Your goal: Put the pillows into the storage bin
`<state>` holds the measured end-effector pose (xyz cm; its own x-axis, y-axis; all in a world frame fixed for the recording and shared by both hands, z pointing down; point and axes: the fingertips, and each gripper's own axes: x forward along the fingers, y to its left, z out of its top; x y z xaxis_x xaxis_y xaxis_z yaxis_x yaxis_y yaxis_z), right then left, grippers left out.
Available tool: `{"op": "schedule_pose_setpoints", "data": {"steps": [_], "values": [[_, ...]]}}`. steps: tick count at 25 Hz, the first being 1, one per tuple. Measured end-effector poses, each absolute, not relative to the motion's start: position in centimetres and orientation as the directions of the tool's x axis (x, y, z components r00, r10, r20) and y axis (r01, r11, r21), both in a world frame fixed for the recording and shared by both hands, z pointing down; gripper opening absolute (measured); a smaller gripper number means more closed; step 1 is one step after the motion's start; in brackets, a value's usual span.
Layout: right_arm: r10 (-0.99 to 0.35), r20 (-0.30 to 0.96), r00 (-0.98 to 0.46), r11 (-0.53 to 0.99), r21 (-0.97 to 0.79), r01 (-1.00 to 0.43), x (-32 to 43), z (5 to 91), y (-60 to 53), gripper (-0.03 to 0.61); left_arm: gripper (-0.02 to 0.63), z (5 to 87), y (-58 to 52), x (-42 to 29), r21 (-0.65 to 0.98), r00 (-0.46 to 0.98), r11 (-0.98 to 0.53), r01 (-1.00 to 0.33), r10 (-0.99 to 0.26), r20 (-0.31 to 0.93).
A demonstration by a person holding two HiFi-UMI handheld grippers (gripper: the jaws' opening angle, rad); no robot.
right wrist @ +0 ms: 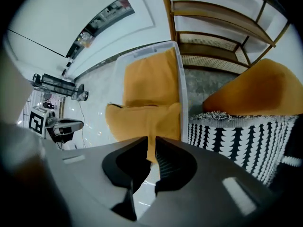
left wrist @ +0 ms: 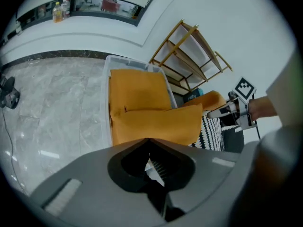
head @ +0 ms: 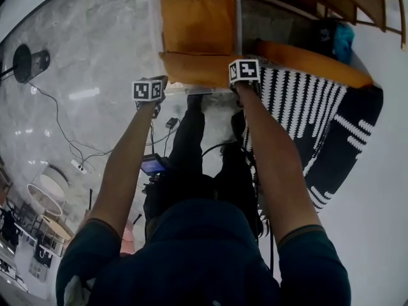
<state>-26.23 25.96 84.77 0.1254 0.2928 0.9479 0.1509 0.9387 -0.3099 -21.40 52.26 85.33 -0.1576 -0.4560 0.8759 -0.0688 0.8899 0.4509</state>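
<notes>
A clear storage bin (head: pixel 153 18) (left wrist: pixel 106 103) (right wrist: pixel 182 79) stands on the marble floor with one orange pillow (head: pixel 197 21) (left wrist: pixel 135 89) (right wrist: pixel 149 82) lying inside. A second orange pillow (head: pixel 197 69) (left wrist: pixel 156 124) (right wrist: pixel 137 119) hangs across the bin's near rim between my two grippers. My left gripper (head: pixel 159 85) (left wrist: pixel 148 141) is shut on that pillow's left corner. My right gripper (head: pixel 234 81) (right wrist: pixel 150 143) pinches a fold of orange fabric at the right corner, its jaws a narrow slit apart.
A third orange pillow (head: pixel 306 59) (right wrist: pixel 255 91) rests on a black-and-white patterned rug (head: pixel 319 113) right of the bin. A wooden shelf (left wrist: pixel 189 56) (right wrist: pixel 227 22) stands behind. Cables (head: pixel 70 148) and a black round stand (head: pixel 22 62) lie on the floor at the left.
</notes>
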Motion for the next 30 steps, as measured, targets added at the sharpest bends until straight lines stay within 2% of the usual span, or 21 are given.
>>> {"op": "schedule_pose_setpoints", "data": {"steps": [3, 6, 11, 15, 21, 25, 30], "values": [[0.289, 0.947, 0.137, 0.936, -0.309, 0.166, -25.7, 83.7, 26.0, 0.038, -0.002, 84.1, 52.5, -21.6, 0.433, -0.176, 0.898, -0.082, -0.44, 0.88], [0.321, 0.944, 0.073, 0.926, -0.329, 0.186, -26.6, 80.5, 26.3, 0.038, -0.002, 80.7, 51.9, -24.0, 0.438, -0.257, 0.89, -0.128, -0.456, 0.852], [0.5, 0.857, -0.124, 0.861, -0.475, 0.183, -28.2, 71.4, 27.4, 0.038, -0.002, 71.7, 51.2, -27.8, 0.41, -0.421, 0.888, -0.206, -0.459, 0.783], [0.6, 0.734, -0.32, 0.8, -0.543, 0.255, -29.5, 59.8, 26.7, 0.037, -0.002, 62.6, 50.8, -29.2, 0.392, -0.538, 0.882, -0.263, -0.471, 0.699], [0.686, 0.509, -0.52, 0.721, -0.569, 0.395, -27.9, 40.5, 23.7, 0.026, -0.002, 46.6, 49.9, -26.8, 0.35, -0.705, 0.876, -0.331, -0.476, 0.525], [0.718, 0.402, -0.568, 0.691, -0.508, 0.514, -24.3, 30.5, 20.5, 0.009, -0.002, 36.7, 48.1, -23.1, 0.29, -0.796, 0.883, -0.37, -0.462, 0.392], [0.754, 0.293, -0.589, 0.649, -0.471, 0.597, -17.0, 22.2, 17.3, 0.009, -0.002, 27.0, 46.3, -15.1, 0.209, -0.87, 0.903, -0.375, -0.421, 0.257]]}}
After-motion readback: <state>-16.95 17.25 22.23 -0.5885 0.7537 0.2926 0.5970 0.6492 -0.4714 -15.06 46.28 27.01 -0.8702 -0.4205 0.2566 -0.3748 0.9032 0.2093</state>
